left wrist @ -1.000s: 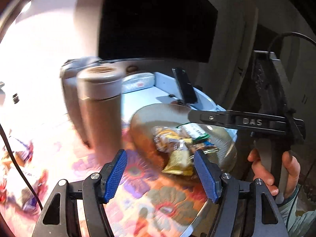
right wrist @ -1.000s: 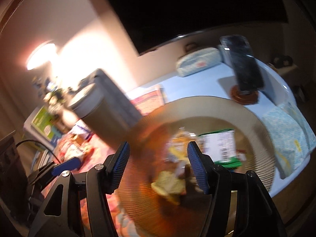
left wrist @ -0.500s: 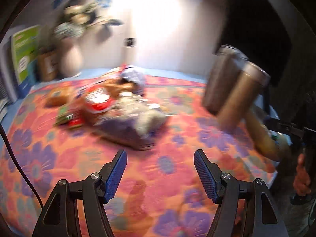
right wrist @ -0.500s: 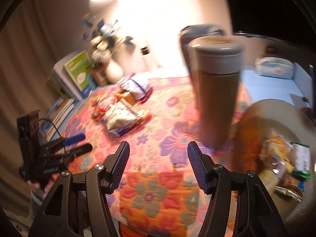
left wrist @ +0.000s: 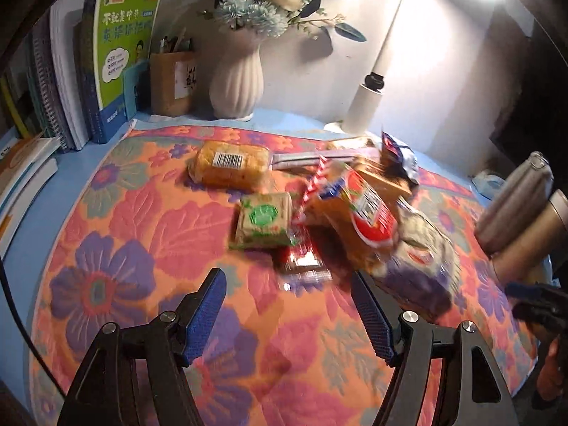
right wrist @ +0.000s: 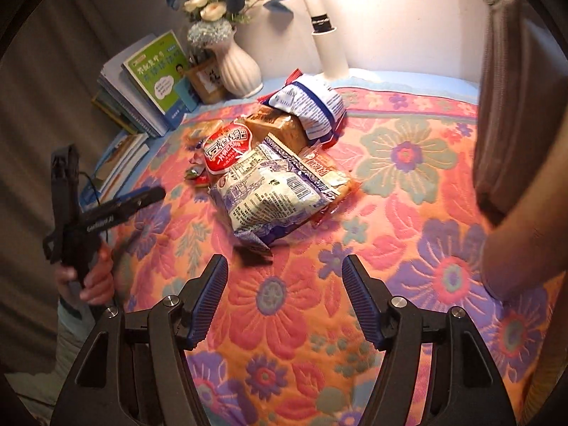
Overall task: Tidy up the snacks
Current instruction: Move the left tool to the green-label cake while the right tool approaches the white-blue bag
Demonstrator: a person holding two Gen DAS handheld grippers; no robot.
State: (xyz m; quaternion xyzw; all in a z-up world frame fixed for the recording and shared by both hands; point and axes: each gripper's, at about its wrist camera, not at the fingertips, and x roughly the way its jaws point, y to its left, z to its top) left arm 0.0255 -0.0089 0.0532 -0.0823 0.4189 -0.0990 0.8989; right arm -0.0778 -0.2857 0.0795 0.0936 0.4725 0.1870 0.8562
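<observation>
My left hand-held gripper [left wrist: 289,314] and right hand-held gripper [right wrist: 284,293] both hover with jaws opening, nothing between them — the snack pile [right wrist: 269,163] lies on the floral cloth [right wrist: 401,213] toward the worktop's back edge, near the white vase [left wrist: 237,85]

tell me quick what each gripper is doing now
left gripper: jaws opening, holding nothing
right gripper: jaws opening, holding nothing

Both wrist cameras look steeply down along their own fingers, close above the floral cloth [left wrist: 117,234]. Each faces the snack pile [right wrist: 269,177], vase [left wrist: 237,87] and books [right wrist: 156,74], from opposite sides.
</observation>
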